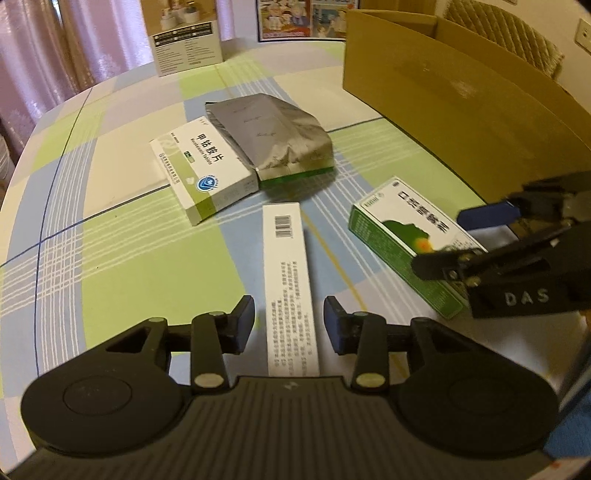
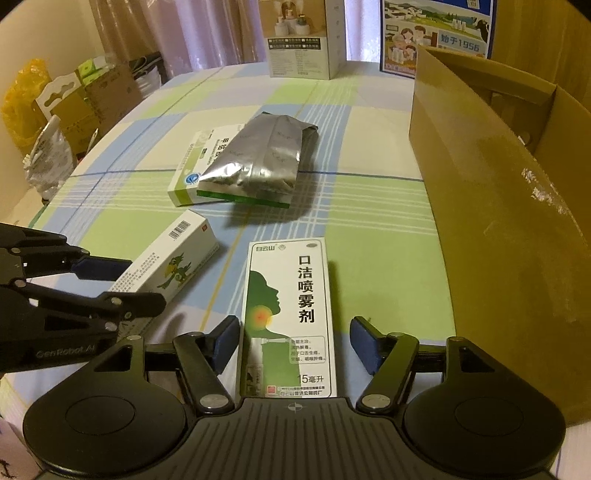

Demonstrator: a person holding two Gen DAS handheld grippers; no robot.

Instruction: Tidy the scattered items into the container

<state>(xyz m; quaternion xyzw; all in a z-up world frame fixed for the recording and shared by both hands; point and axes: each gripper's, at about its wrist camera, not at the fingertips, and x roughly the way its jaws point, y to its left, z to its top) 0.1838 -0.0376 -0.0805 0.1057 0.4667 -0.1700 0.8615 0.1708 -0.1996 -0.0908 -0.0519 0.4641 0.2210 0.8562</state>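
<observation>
Standing on the checked tablecloth point(image 2: 369, 122) at the right, the open cardboard box point(image 2: 498, 206) is the only container, and its inside is mostly hidden behind its near wall; what it holds cannot be told.

From left to right on the cloth lie a white-and-green tablet box point(image 1: 201, 170), a silver foil pouch point(image 1: 273, 134) leaning on that box's right edge, a long white carton point(image 1: 290, 291) and a green spray box point(image 2: 290, 317) — all outside the cardboard box.

The left wrist view shows the carton's barcode side and the tablet box's whole top; the right wrist view shows the carton's other face, with a cartoon green bird, and clutter of bags beyond the table's left edge.

Readable writing: "15" and large Chinese characters on the spray box, "1956" on the blue poster point(image 2: 439, 29) at the back, "DAS" and "GenRobot.AI" on the gripper bodies.

The left gripper point(image 1: 289, 325) straddles the near end of the white carton, jaws fairly narrow, with a gap on each side — not gripping. The right gripper point(image 2: 290, 339) straddles the spray box, its left pad at the box's edge, its right pad clear; nothing is clamped.
</observation>
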